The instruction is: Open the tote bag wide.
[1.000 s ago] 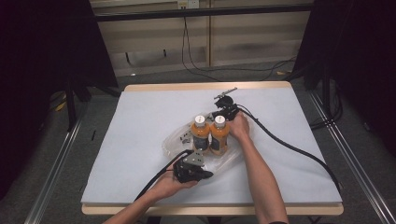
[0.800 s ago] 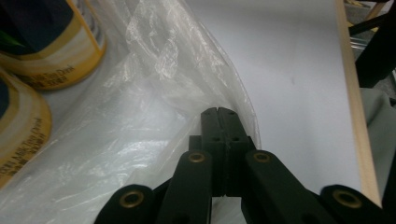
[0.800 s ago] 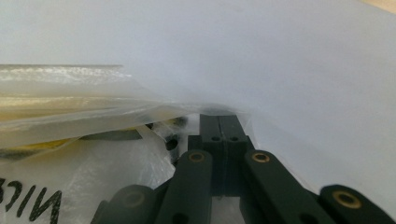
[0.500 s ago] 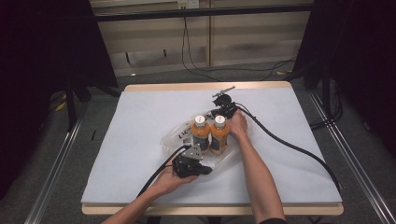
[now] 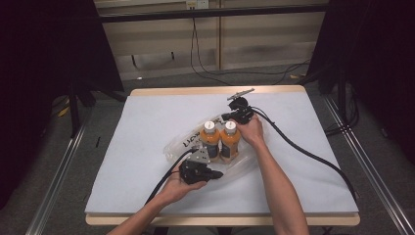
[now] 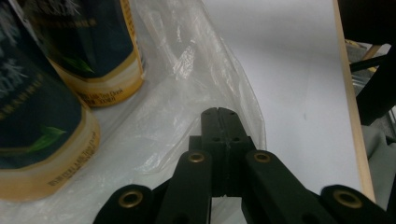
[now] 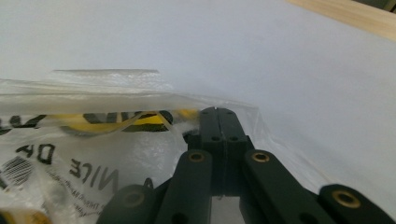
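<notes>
**Drawing the bag up around the two bottles**

I am holding the clear plastic bag (image 5: 182, 143) by its film; both tea bottles (image 5: 221, 139) are standing upright on it, touching; the left gripper (image 6: 218, 113) is pinching film near their bases, the right gripper (image 7: 218, 112) pinching the printed edge beyond them; next I judge both edges need lifting together, without tipping the bottles.

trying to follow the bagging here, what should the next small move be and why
Probably lift both grippers together to draw the bag up around the two bottles: the left gripper and right gripper are each shut on its film, which lies slack around their bases.
</notes>
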A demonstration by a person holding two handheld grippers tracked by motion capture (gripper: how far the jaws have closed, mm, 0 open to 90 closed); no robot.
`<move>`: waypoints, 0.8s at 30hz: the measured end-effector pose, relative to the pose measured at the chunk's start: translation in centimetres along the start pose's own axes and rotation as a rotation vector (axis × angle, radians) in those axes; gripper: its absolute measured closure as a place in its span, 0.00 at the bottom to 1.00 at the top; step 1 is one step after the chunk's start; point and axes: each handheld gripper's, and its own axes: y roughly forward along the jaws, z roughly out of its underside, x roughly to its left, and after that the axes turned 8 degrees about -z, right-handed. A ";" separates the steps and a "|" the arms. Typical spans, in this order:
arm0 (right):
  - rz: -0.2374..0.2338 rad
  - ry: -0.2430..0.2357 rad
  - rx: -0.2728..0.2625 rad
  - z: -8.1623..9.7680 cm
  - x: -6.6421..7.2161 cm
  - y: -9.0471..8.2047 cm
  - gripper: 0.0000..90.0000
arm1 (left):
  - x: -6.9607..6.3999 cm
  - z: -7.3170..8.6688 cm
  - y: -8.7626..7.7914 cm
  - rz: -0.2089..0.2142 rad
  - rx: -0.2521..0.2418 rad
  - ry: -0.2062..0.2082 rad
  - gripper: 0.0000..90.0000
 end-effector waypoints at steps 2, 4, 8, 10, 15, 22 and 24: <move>-0.004 -0.010 -0.012 0.0 0.1 -0.6 1.00 | 0.1 -0.1 -0.3 -0.007 -0.014 -0.008 1.00; -0.019 -0.010 -0.033 0.1 0.2 -1.3 1.00 | 0.2 -0.3 -0.6 -0.020 -0.026 -0.010 1.00; -0.018 -0.025 -0.048 0.2 0.5 -2.4 1.00 | 0.6 -0.5 -1.2 -0.036 -0.053 -0.016 0.98; -0.028 -0.034 -0.062 0.3 0.8 -2.9 1.00 | 0.8 -0.5 -1.5 -0.052 -0.063 -0.016 0.95; -0.036 -0.055 -0.086 0.6 1.3 -4.0 1.00 | 1.1 -0.8 -2.4 -0.080 -0.101 -0.027 0.89; -0.005 -0.078 -0.131 1.9 2.3 -6.4 0.84 | 2.0 -1.0 -3.8 -0.124 -0.161 -0.052 0.57; -0.011 -0.067 -0.146 2.2 2.4 -7.1 0.74 | 2.3 -1.0 -4.5 -0.149 -0.168 -0.062 0.49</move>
